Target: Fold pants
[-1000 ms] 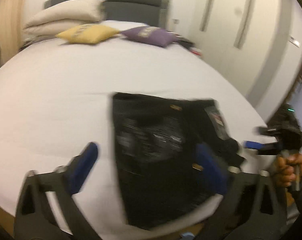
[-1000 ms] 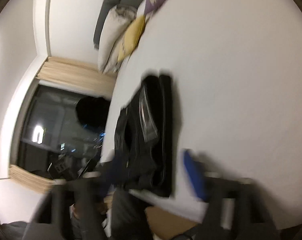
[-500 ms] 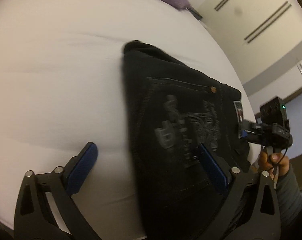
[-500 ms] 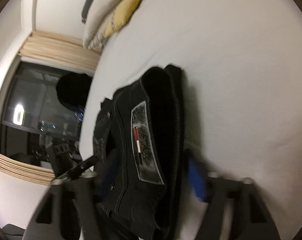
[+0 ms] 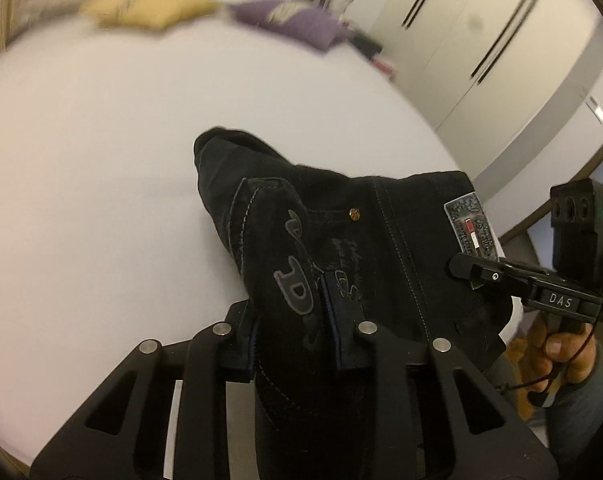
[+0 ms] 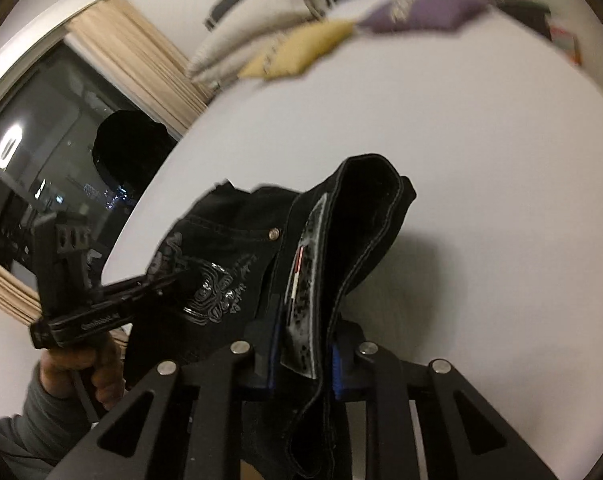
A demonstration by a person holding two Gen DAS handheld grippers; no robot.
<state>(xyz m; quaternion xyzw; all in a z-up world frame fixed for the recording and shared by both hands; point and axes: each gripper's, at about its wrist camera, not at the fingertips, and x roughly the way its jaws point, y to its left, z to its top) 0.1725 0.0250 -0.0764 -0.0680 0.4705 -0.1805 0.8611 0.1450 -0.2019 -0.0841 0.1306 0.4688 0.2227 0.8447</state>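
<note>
The black jeans [image 5: 365,240] lie folded near the front edge of the white bed [image 5: 101,160], with printed back pocket and a silver waistband patch up. My left gripper [image 5: 297,320] is shut on the pocket side of the jeans. My right gripper [image 6: 303,344] is shut on the waistband by the patch [image 6: 305,280]. The jeans [image 6: 341,232] are lifted at both grips. The right gripper also shows in the left wrist view [image 5: 473,272], and the left gripper in the right wrist view [image 6: 173,280].
A yellow pillow [image 5: 149,8], a purple pillow [image 5: 293,24] and white pillows [image 6: 261,40] lie at the head of the bed. A white wardrobe [image 5: 481,60] stands to the right. A dark window with curtains [image 6: 61,140] is on the left.
Both grippers were open around the jeans' near edge; now both have shut on the jeans and lifted the near edge.
</note>
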